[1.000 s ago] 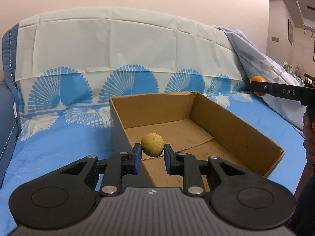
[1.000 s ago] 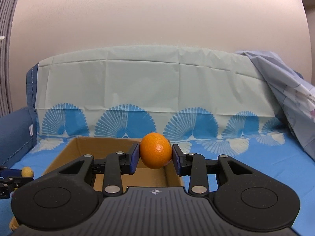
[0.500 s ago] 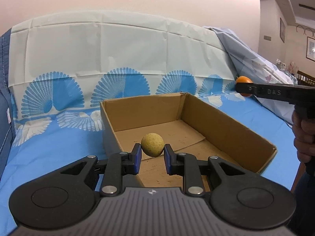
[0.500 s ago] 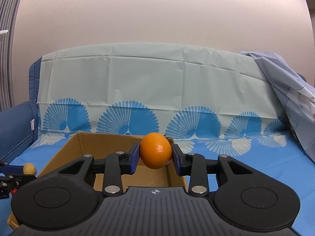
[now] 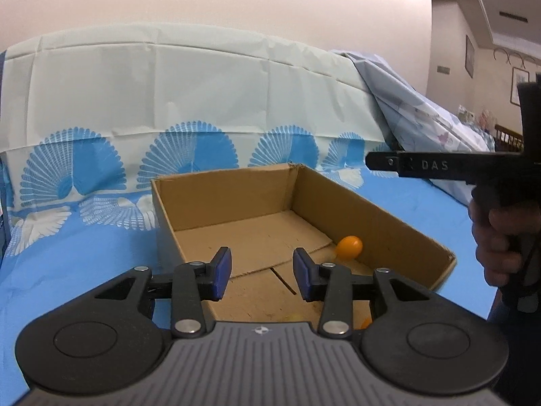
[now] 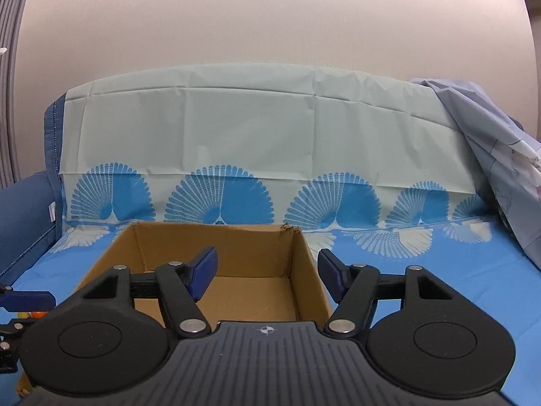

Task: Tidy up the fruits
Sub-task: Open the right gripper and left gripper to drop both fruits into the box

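Both the left gripper (image 5: 262,272) and right gripper (image 6: 267,275) hang over the cardboard box (image 5: 372,209), jaws opening with nothing between them. The orange (image 5: 350,247) lies against the box's right wall; lift both grippers straight up, clear of the rim.

a small round orange fruit (image 5: 350,246) is lying on the floor of the open brown cardboard box (image 5: 372,216), against its right-hand wall. the box is sitting upright on the blue patterned cloth. slivers of yellow and orange are showing at the box's near end, too hidden to identify.
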Demonstrator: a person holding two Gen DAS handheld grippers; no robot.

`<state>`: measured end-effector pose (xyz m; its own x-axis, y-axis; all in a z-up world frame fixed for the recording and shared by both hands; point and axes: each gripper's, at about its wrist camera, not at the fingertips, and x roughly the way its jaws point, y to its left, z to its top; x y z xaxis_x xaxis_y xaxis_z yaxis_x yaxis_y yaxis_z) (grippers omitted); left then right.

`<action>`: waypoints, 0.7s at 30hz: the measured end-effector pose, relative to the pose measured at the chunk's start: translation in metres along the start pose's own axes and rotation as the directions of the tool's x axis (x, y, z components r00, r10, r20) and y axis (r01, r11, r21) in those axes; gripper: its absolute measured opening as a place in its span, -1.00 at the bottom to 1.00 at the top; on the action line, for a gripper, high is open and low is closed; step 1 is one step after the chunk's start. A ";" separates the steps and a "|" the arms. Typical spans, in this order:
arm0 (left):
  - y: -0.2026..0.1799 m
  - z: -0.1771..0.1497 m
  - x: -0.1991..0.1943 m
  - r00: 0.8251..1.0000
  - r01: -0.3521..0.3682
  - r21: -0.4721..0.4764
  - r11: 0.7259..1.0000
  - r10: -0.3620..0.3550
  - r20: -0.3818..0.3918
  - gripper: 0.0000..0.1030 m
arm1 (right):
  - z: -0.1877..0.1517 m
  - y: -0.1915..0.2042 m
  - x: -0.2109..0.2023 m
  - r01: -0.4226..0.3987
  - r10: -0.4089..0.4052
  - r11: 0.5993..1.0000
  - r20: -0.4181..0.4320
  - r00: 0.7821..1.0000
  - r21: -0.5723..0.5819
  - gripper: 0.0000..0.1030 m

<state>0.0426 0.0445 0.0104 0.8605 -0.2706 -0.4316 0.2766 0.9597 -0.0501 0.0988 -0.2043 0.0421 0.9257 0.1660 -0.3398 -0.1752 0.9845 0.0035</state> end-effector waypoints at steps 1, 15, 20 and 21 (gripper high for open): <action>0.000 -0.001 0.000 1.000 -0.008 0.004 1.000 0.008 0.012 -0.13 | 0.000 0.001 0.001 0.000 0.000 1.000 -0.002 1.000 0.000 0.34; -0.006 0.001 -0.019 0.988 -0.132 0.144 0.981 0.119 0.093 -0.44 | 0.000 0.016 -0.002 0.013 -0.013 1.000 0.020 1.000 0.012 0.23; 0.009 0.018 -0.044 0.979 -0.160 0.149 0.976 0.138 0.150 -0.68 | 0.003 0.025 -0.011 -0.002 -0.001 0.998 0.057 0.998 0.065 -0.36; 0.015 0.025 -0.052 0.976 -0.173 0.144 0.974 0.149 0.160 -0.68 | 0.003 0.027 -0.013 -0.011 0.006 0.997 0.064 0.998 0.073 -0.38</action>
<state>0.0129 0.0715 0.0541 0.9493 -0.1328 -0.2849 0.1825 0.9708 0.1558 0.0828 -0.1796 0.0493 0.9443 0.1756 -0.2784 -0.1605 0.9841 0.0764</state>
